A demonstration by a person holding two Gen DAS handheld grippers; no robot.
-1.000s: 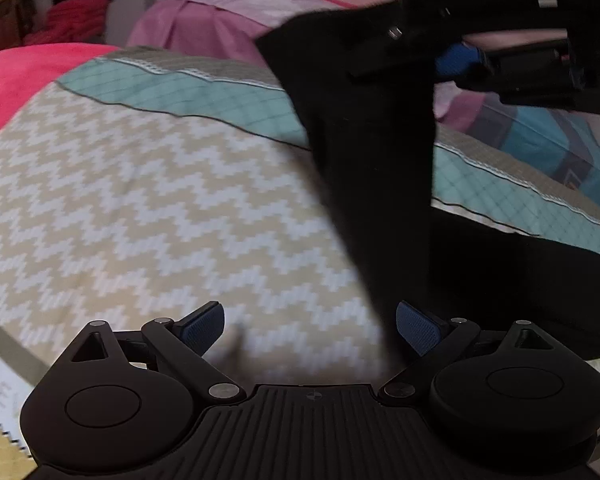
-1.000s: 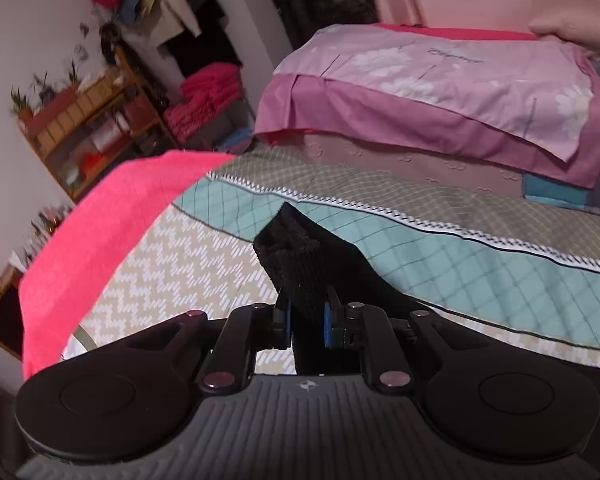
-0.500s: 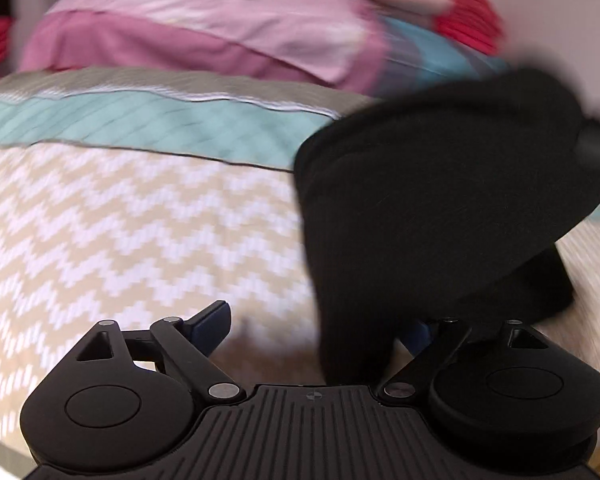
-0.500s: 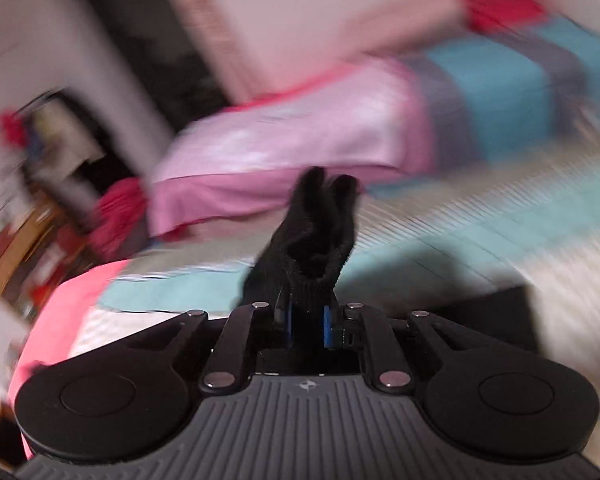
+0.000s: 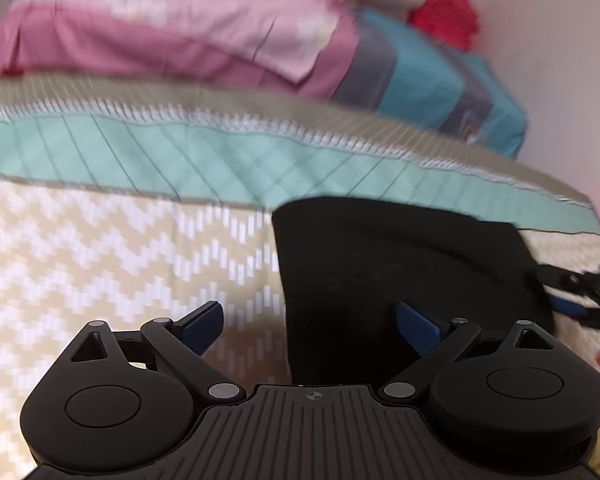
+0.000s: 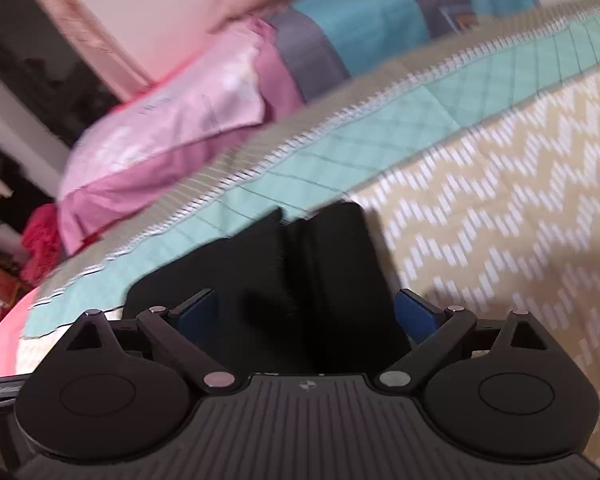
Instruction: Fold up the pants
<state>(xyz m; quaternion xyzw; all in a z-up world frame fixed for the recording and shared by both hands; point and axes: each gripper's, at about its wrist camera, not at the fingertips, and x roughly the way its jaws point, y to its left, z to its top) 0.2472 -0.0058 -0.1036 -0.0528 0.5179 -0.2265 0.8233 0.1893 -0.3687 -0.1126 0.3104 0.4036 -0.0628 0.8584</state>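
The black pants [image 5: 396,264] lie folded flat on the zigzag bedspread [image 5: 100,260], at centre right in the left wrist view. My left gripper [image 5: 310,322] is open and empty, its right finger over the fabric's near edge. My right gripper [image 6: 306,314] is open, with the pants [image 6: 324,276] lying between and beyond its blue pads. It also shows at the right edge of the left wrist view [image 5: 580,300], beside the pants.
A teal band [image 5: 180,160] crosses the bedspread behind the pants. Pink pillows [image 5: 160,28] and a teal-grey pillow [image 5: 428,76] lie at the head of the bed. A pink blanket [image 6: 4,340] lies at the left in the right wrist view.
My right gripper carried the pants end over, laid it down on the rest of the pants and opened. The pants went from hanging to lying flat. My left gripper stayed open.
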